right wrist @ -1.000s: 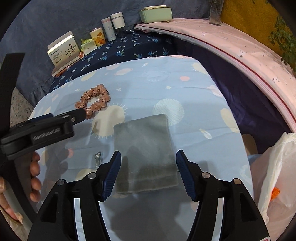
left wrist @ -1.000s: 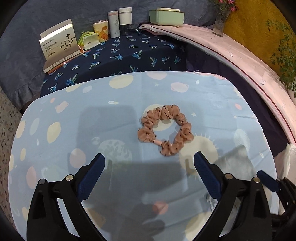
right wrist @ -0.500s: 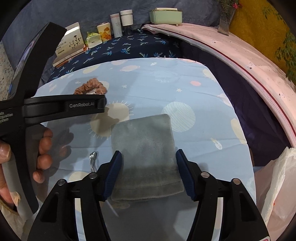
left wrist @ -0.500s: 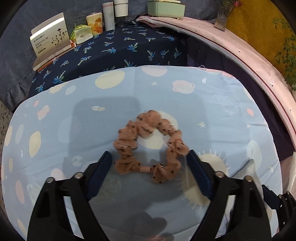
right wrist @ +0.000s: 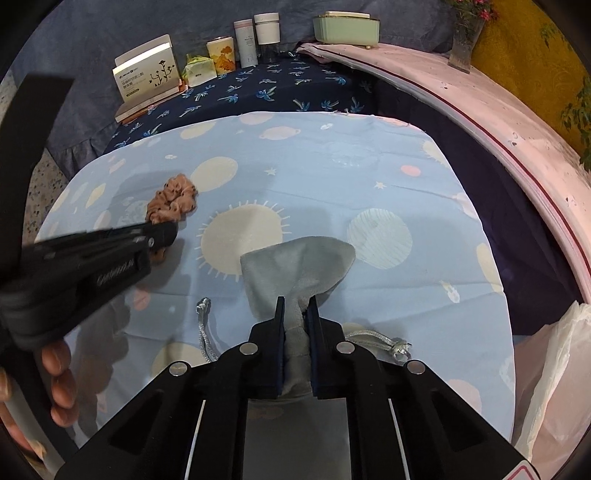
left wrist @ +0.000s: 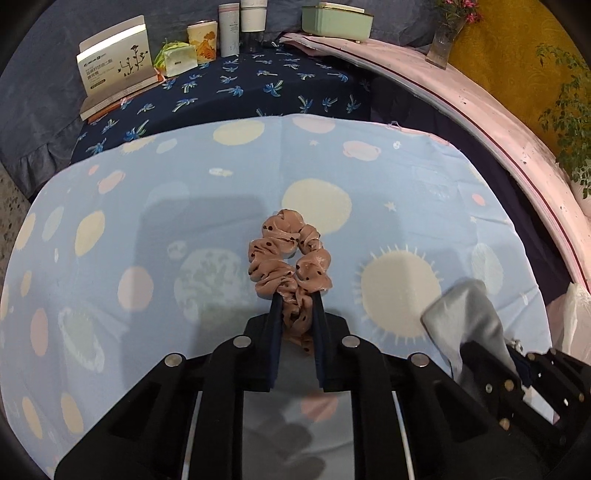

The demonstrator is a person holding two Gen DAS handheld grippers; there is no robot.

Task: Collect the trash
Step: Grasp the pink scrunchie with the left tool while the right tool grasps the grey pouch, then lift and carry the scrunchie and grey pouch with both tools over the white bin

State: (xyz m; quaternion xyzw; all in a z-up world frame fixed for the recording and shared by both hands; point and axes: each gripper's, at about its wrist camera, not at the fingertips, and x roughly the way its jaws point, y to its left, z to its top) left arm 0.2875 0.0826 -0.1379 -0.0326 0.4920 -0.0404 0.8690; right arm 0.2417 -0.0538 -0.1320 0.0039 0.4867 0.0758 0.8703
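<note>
On the blue planet-print cloth (left wrist: 155,206), 2 loose things are seen, 1 to each of the 2 grippers. 1 scrunchie (left wrist: 288,258) of tan fabric with dark dots, ruffled into a ring, is clamped at its near end by the left gripper (left wrist: 296,314), whose jaws are closed on it; the rest of the ring is stretched forward over the cloth. 1 grey pouch (right wrist: 295,269) of soft, velvety fabric is pinched at its gathered neck by the right gripper (right wrist: 296,314), jaws closed on it, and its body is fanned out ahead, crumpled. 2 silvery cord ends (right wrist: 205,325) are laid on the cloth, 1 to either side of those jaws.

At the back, on the dark palm-print cloth (left wrist: 258,88), 1 book (left wrist: 114,66), 1 green packet (left wrist: 175,59), 3 cans or tubs (left wrist: 229,24) and 1 pale green box (left wrist: 336,20) are lined up.

Only the right wrist view shows the cord ends and the person's fingers (right wrist: 61,384) around the left gripper's handle. A white plastic bag (right wrist: 554,369) at the right edge is shown far more fully there. In the left wrist view the pouch is caught only at the right side, partly hidden.
</note>
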